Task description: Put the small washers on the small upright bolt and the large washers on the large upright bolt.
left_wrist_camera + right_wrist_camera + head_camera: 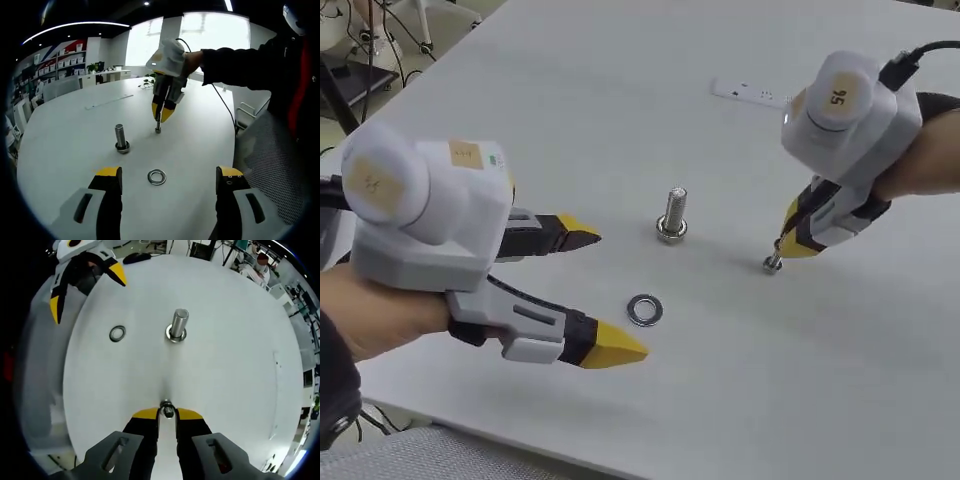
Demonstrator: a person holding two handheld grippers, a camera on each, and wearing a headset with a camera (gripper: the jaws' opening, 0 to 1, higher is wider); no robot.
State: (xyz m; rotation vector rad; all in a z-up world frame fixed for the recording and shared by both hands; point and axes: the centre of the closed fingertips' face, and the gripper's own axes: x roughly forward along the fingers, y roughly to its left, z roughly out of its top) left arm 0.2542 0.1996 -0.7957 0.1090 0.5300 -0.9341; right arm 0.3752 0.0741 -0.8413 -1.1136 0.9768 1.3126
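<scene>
Left gripper [612,293] nearest, low left in the head view, jaws spread wide, holding nothing. One large washer [644,310] lies flat on the white table [570,110] just off the tip of the nearer jaw; in the left gripper view it sits between the two tips and a little ahead of them. Beyond it the large bolt [672,215] stands upright, with a metal ring around its foot; washer or bolt head, cannot tell. Small bolt [773,262] upright to the right, well apart from the large one. Right gripper [783,246] points steeply down on it, jaws pressed close and pinching the bolt's top; the right gripper view puts the bolt [168,409] right between the yellow tips. Any small washer there is too small to make out. Open table between the two bolts. A white strip [750,93] lies at the far side; cables [380,40] hang past the table's far left edge.
</scene>
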